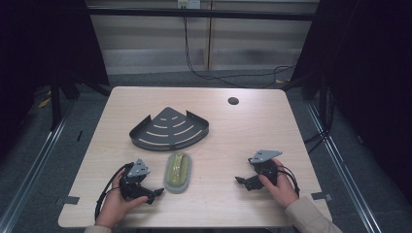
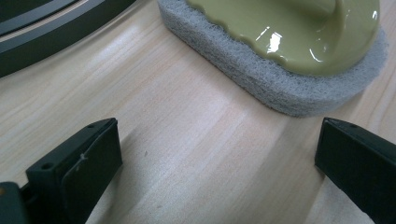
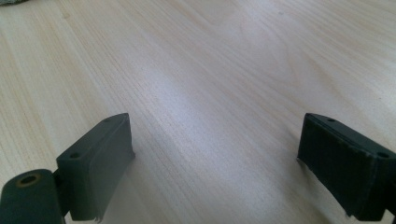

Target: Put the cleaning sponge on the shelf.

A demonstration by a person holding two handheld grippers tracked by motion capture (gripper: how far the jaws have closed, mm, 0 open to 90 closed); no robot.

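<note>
The table (image 1: 228, 141) is the largest thing: a light wooden top with a small round hole (image 1: 233, 101) near its far edge. On its middle part lies a dark metal corner shelf (image 1: 169, 129), shaped like a quarter circle, with curved slots in its floor and a low rim around it.

Just in front of the shelf, toward the person, lies a scrubbing sponge (image 1: 178, 173). It has a grey abrasive pad below and a glossy olive-green plastic handle on top. It rests flat on the table, near the shelf but apart from it.

The left hand-held gripper (image 1: 156, 193) is held low over the table, just to the left of the sponge, and it points toward it. In the left gripper view its two black jaws stand wide apart with bare wood between them, and the sponge (image 2: 280, 56) lies a little beyond them, not touched.

The right hand-held gripper (image 1: 239, 180) is well to the right of the sponge. Its jaws are spread wide too, and between them is bare table (image 3: 215, 93).
</note>
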